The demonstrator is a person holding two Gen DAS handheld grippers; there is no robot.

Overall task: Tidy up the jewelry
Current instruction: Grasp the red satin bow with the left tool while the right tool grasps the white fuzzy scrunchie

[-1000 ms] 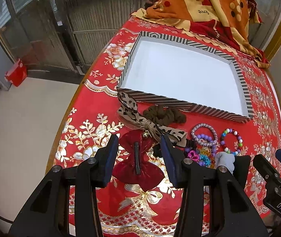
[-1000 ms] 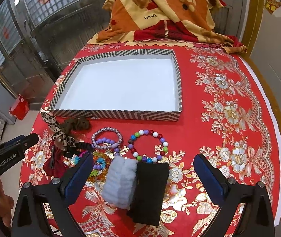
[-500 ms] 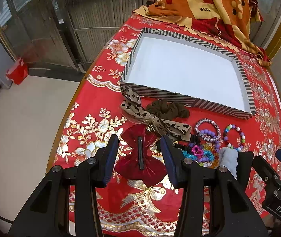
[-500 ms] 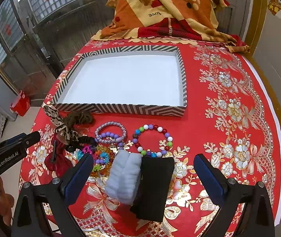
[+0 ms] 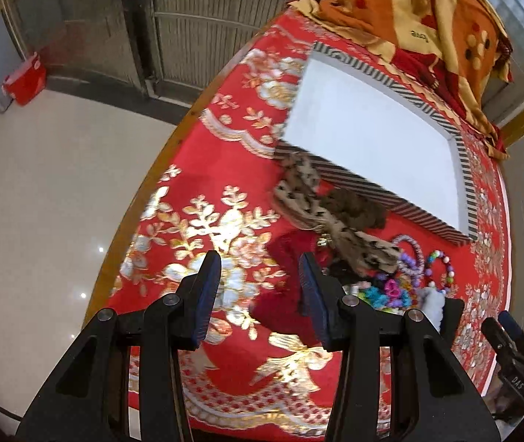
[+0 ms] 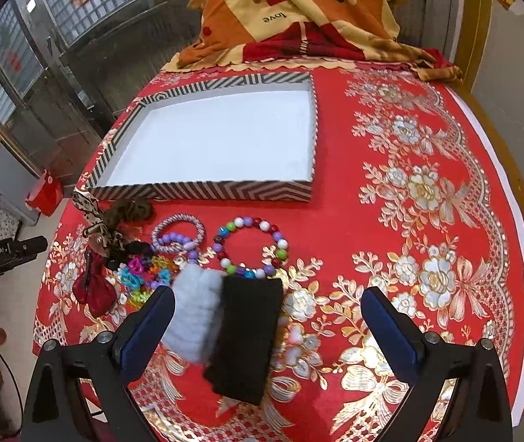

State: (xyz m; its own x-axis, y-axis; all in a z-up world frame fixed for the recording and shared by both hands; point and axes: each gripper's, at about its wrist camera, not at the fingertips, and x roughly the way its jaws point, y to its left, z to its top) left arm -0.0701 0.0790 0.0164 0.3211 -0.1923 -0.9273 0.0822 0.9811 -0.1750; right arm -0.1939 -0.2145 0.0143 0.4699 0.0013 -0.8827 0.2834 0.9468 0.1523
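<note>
An empty striped box (image 6: 203, 188) with a white floor stands mid-table; it also shows in the left wrist view (image 5: 460, 169). In front of it lie a leopard ribbon bow (image 5: 320, 213), a brown scrunchie (image 5: 361, 208), a dark red bow (image 5: 280, 305), a multicoloured bead bracelet (image 6: 250, 246), a purple bracelet (image 6: 179, 234), small coloured clips (image 6: 144, 276), a pale blue headband (image 6: 195, 316) and a black headband (image 6: 247, 335). My left gripper (image 5: 260, 291) is open above the cloth, just left of the red bow. My right gripper (image 6: 263, 331) is wide open over the two headbands.
A round table carries a red and gold floral cloth (image 6: 409, 191). An orange patterned blanket (image 6: 298, 11) is heaped at the far edge. The table's left edge (image 5: 144, 199) drops to a pale tiled floor with a red bin (image 5: 24, 79).
My left gripper has swung left, so the red bow now sits under its right finger instead of centred. My right gripper has crept slightly forward over the headbands.
</note>
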